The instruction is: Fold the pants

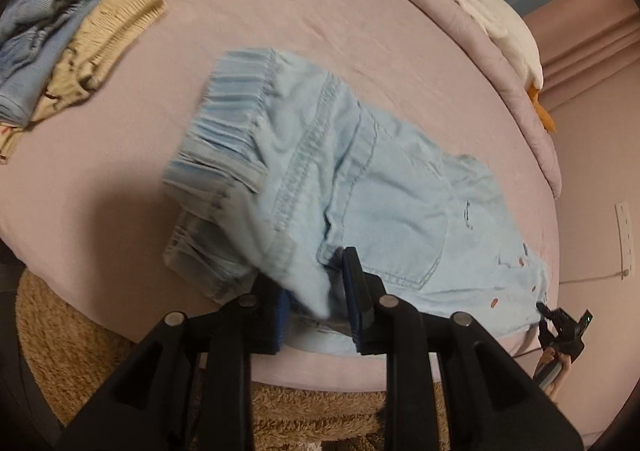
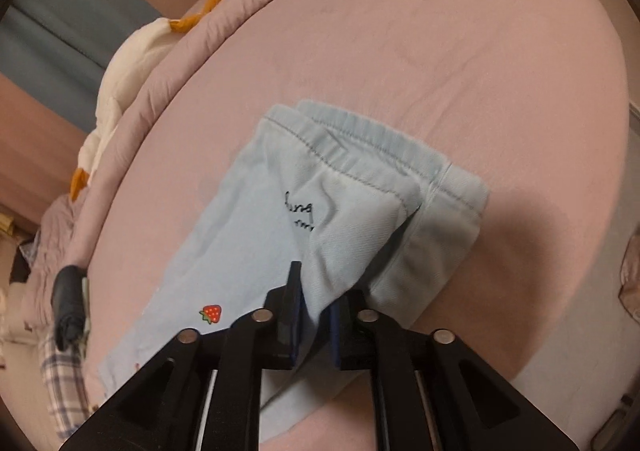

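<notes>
My left gripper [image 1: 320, 291] pinches a fold of the pale denim pants [image 1: 360, 187]; my right gripper [image 2: 316, 315] pinches their hem end. The pants lie on the pink bed [image 1: 260, 11]. I should lift both ends evenly, keeping edges aligned. Only the right view shows the strawberry patch [image 2: 211, 314]; only the left shows the waistband [image 1: 224, 107]

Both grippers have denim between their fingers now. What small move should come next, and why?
Probably lift both ends together and carry them over toward the far side. The left gripper pinches the waistband end of the pants, the right gripper pinches a fold near the hem, and the rest lies flat on the bed.
</notes>
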`<state>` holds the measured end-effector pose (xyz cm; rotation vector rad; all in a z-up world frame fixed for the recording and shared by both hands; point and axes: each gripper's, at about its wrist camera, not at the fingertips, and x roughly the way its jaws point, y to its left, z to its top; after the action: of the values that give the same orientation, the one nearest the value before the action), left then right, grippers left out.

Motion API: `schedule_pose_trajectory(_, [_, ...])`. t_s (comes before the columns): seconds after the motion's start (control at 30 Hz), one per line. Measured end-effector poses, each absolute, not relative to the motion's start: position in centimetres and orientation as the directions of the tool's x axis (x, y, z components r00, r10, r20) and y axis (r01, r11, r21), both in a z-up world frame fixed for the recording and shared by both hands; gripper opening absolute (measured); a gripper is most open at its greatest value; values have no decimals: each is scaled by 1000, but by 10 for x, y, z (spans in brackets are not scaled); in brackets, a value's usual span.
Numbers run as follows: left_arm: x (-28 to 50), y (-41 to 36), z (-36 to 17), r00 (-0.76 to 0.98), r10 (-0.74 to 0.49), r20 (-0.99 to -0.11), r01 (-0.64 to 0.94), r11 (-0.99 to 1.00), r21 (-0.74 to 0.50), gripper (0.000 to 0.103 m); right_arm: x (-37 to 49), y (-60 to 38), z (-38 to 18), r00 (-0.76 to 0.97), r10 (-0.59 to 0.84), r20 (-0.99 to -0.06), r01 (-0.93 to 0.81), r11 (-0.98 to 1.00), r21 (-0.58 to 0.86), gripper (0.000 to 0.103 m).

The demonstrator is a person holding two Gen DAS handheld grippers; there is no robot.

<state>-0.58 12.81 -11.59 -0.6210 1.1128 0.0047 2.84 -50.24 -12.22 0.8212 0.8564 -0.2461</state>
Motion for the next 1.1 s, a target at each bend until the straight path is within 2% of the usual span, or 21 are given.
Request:
schedule_pose_trajectory(0.1, [-5,137,-111,502,-267,-823,-337,816,-470,32,23,-514,-120,644,56,-763,517,703,488,35])
schedule_pose_trajectory(0.13, [-1,138,-111,504,-270,-821,-346,808,-478,31,22,-517,-119,652,41,-757,519,703,485,37])
schedule_pose_trajectory(0.2, [4,138,-110,499,-267,-824,-343,813,-471,28,19,-534,-124,664,48,-746,524,683,509,37])
schedule_pose_trajectory(0.27, [10,130,-108,496,-238,-835,-333,836,-436,17,21,-539,-128,671,63,-738,523,666,532,37])
schedule_pose_trajectory(0.3, [11,128,-107,494,-222,-841,-335,843,-420,14,24,-539,-129,670,62,-740,522,670,528,29])
schedule_pose_trajectory(0.33, [11,127,-107,489,-223,-843,-337,844,-418,13,27,-538,-127,669,54,-742,524,674,521,3])
schedule_pose_trajectory(0.53, [2,125,-104,469,-264,-843,-300,850,-433,14,6,-549,-102,730,-26,-683,521,667,532,3])
schedule_pose_trajectory(0.6, [5,122,-115,438,-235,-868,-308,868,-390,14,6,-550,-106,718,-43,-695,533,676,509,3])
schedule_pose_trajectory(0.73, [9,118,-124,423,-208,-882,-314,880,-358,15,21,-550,-140,627,-32,-778,582,683,441,3])
schedule_pose_trajectory(0.97, [8,117,-116,422,-192,-886,-305,891,-337,15,19,-549,-128,628,-84,-774,587,704,400,3])
schedule_pose_trajectory(1.1, [11,113,-124,407,-166,-898,-316,897,-309,16,31,-551,-148,579,-68,-813,614,692,379,2])
